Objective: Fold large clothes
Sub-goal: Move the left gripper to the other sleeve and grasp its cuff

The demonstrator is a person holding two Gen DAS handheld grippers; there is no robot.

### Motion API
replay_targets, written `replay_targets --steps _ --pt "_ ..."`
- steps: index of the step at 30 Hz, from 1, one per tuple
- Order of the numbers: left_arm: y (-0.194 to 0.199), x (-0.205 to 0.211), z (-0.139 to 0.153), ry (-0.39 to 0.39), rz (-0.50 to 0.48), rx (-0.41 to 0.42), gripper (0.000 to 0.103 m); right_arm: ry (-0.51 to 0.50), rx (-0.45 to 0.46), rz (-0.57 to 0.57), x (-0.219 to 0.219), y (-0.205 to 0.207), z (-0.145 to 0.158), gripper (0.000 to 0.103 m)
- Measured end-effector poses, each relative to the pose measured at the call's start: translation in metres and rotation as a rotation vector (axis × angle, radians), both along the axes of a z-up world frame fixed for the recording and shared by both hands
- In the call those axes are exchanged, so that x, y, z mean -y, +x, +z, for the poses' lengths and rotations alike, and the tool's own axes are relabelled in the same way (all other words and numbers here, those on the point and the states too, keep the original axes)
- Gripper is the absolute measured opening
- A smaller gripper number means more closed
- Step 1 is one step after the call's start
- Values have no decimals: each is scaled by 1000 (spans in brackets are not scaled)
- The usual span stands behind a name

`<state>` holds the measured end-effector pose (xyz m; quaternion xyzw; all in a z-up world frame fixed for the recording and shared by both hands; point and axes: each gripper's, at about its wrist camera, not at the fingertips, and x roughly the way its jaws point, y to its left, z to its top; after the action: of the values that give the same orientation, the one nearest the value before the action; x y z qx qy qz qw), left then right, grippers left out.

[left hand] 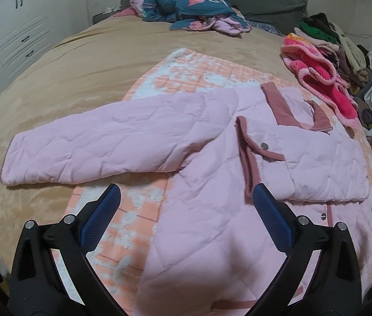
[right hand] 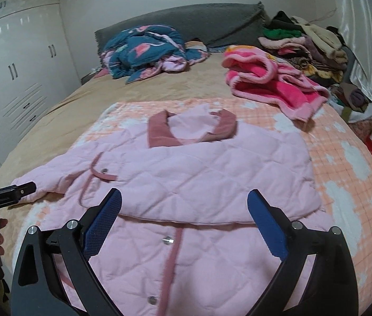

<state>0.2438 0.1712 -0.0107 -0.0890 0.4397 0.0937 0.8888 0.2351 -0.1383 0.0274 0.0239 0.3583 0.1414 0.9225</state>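
Note:
A pale pink quilted jacket with a dusty-rose collar lies front up on a peach checked blanket. Its right sleeve is folded across the chest. Its left sleeve stretches flat out to the left. My left gripper is open and empty above the jacket's lower left side. My right gripper is open and empty above the button placket, just below the folded sleeve's edge. The left gripper also shows at the left edge of the right wrist view.
The tan bedspread covers the bed. A teal and pink garment heap lies by the grey headboard. A bright pink fleece robe and a stack of folded clothes sit at the right. White wardrobes stand on the left.

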Motion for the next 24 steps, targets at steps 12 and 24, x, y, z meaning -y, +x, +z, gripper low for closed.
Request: replay_targets --steps 12,24 --pt "-17 -51 -5 -25 82 0 94 -14 12 116 -68 0 10 96" --pt "-36 -110 -28 -39 186 -28 94 -46 3 232 -141 6 3 96"
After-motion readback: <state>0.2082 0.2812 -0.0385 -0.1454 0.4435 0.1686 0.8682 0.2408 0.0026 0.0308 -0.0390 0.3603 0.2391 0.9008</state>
